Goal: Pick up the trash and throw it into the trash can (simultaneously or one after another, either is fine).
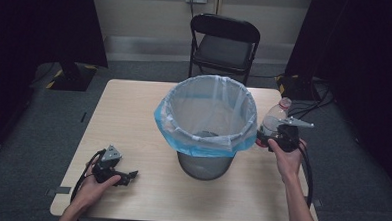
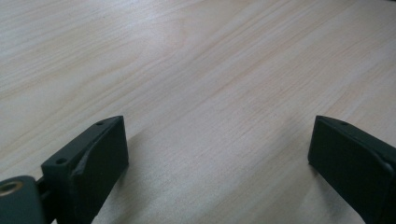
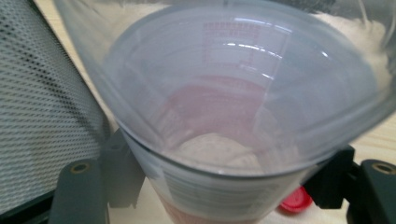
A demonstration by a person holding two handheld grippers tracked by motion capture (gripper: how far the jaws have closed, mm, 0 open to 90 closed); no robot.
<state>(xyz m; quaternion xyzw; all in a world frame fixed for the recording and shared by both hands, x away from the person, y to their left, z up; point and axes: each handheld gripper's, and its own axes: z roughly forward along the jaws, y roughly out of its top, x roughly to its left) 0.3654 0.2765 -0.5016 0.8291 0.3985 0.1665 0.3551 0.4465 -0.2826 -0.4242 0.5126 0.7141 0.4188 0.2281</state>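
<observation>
My right gripper (image 1: 275, 136) pinches a clear plastic bottle (image 1: 272, 119) between its fingers (image 3: 123, 175), holding it above the worktop (image 1: 133, 118) just beside the mesh bin (image 1: 204, 161) lined with a blue bag (image 1: 206, 118). My left gripper (image 1: 123, 176) rests low over the worktop, fingers (image 2: 100, 158) spread wide around nothing.

Pale wood, grey mesh, blue-edged liner

The table (image 1: 134, 113) is light wood grain; at its centre a dark grey mesh bin (image 1: 204, 166) wears a translucent white liner (image 1: 206, 111) with a blue hem. At 3 o'clock, a clear bottle (image 1: 272, 121) carries a red label; a red cap (image 3: 295, 201) lies below. The 2 grippers are black.
</observation>
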